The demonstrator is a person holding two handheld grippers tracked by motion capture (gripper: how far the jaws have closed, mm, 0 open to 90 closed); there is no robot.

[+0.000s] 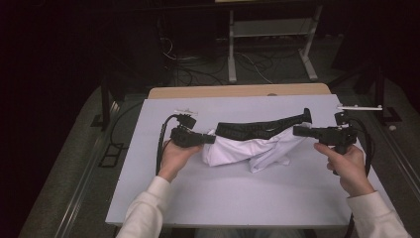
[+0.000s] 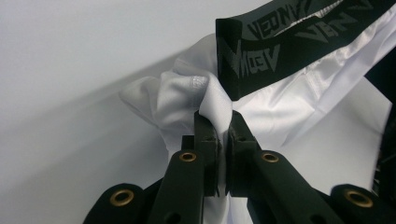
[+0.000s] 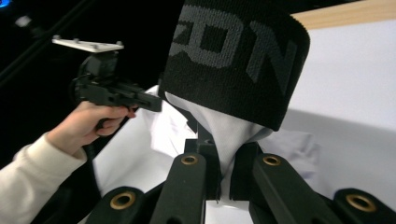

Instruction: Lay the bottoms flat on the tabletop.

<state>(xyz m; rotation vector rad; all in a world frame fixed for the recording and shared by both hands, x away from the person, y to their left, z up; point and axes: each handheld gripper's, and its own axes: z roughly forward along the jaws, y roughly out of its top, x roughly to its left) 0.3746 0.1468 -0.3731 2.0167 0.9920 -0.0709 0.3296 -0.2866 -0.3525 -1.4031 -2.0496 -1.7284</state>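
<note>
**High view: both my grippers pinching the white shorts at opposite ends**

High view has the white shorts (image 1: 247,148) stretched out between my two tools over the pale grey table (image 1: 223,198), roughly mid-table. Its black waistband (image 1: 262,128) runs along the top edge, sagging a bit in the middle, and the white cloth hangs below it in a bunched fold that touches the table.

My left gripper (image 1: 210,139) comes in from the left, lying about level, tips right at the left end of the garment. In the left gripper view the jaws are squeezed nearly together with a tuft of white fabric (image 2: 212,100) pinched between them, just below and left of where the waistband (image 2: 280,46) with its grey lettering starts. So that grip is on the white cloth, not the band itself.

My right gripper (image 1: 297,131) is doing the same at the other end. In the right gripper view the jaws are clamped on a fold of white cloth (image 3: 229,130) directly under the waistband (image 3: 238,56), which sits just above the tips. Can't tell if the band itself is caught in there too. The left gripper (image 3: 156,105) and my hand (image 3: 88,123) show farther back on that view's left.
</note>
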